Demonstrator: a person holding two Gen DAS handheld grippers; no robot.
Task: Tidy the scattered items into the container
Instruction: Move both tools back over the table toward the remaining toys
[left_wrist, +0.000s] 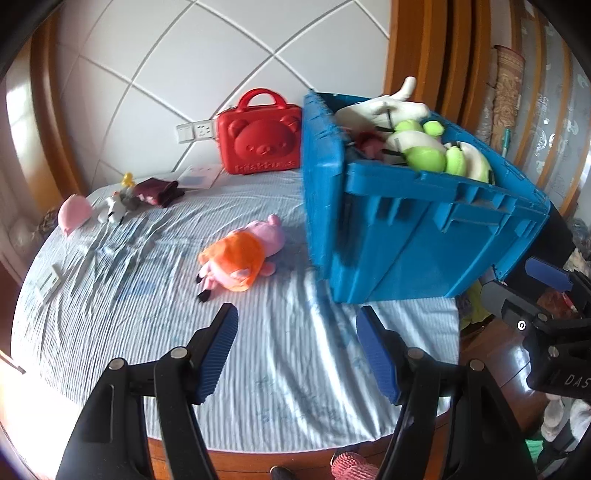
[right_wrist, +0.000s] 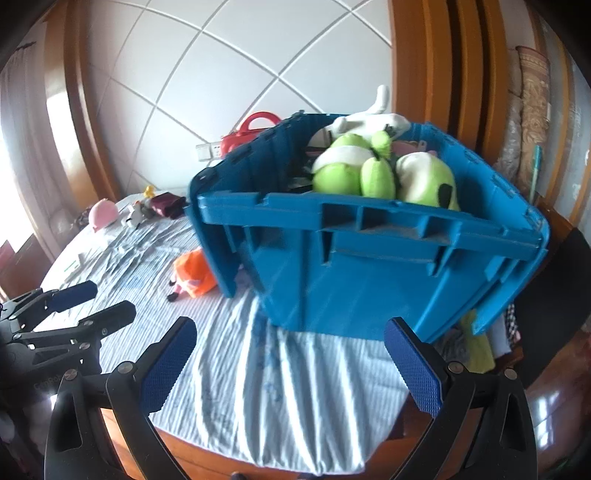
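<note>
A blue plastic crate (left_wrist: 406, 236) stands on the bed at the right, holding green and white plush toys (left_wrist: 424, 151); it also shows in the right wrist view (right_wrist: 362, 273). A pink pig plush in an orange dress (left_wrist: 240, 254) lies on the striped sheet left of the crate, partly hidden behind it in the right wrist view (right_wrist: 194, 275). My left gripper (left_wrist: 295, 350) is open and empty, above the bed's near edge. My right gripper (right_wrist: 291, 362) is open and empty in front of the crate.
A red bear-face case (left_wrist: 260, 140) stands at the headboard. A pink round toy (left_wrist: 74, 214), a small white figure (left_wrist: 116, 208), a yellow duck (left_wrist: 128, 180) and a maroon cloth (left_wrist: 157, 190) lie at the far left. The bed's wooden edge (left_wrist: 258, 461) is near.
</note>
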